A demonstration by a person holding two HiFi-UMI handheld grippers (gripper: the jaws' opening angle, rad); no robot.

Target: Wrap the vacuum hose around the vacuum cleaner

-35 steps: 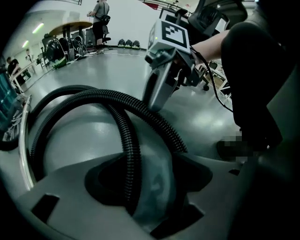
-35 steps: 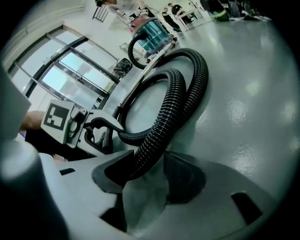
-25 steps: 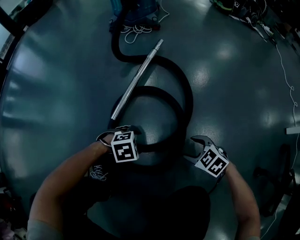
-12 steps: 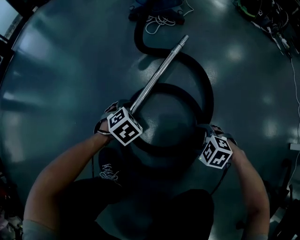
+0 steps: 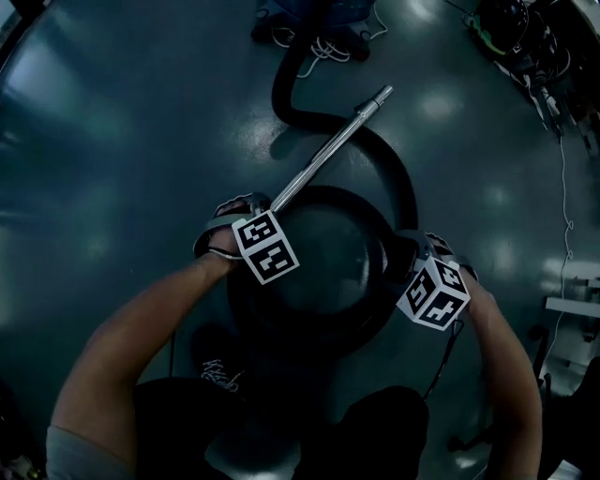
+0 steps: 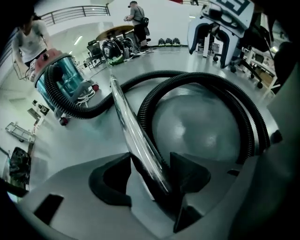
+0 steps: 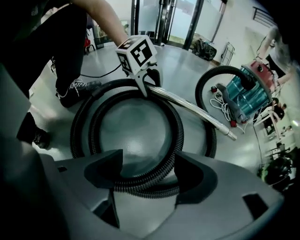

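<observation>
Pick-up step: left gripper (image 6: pixel 149 164) fingers, just closing slightly, straddle the metal wand (image 6: pixel 124 112), right gripper (image 7: pixel 147 164) fingers wide over the coiled hose (image 7: pixel 140 183) on the floor (vacuum cleaner (image 5: pixel 319 11) at 12 o'clock, well apart); next likely clamp both, carry over.

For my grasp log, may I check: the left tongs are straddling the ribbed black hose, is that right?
Not quite: the left gripper view shows the left tongs straddling the metal wand, not the hose. Their jaws have just been closing, with the wand between them.
</observation>
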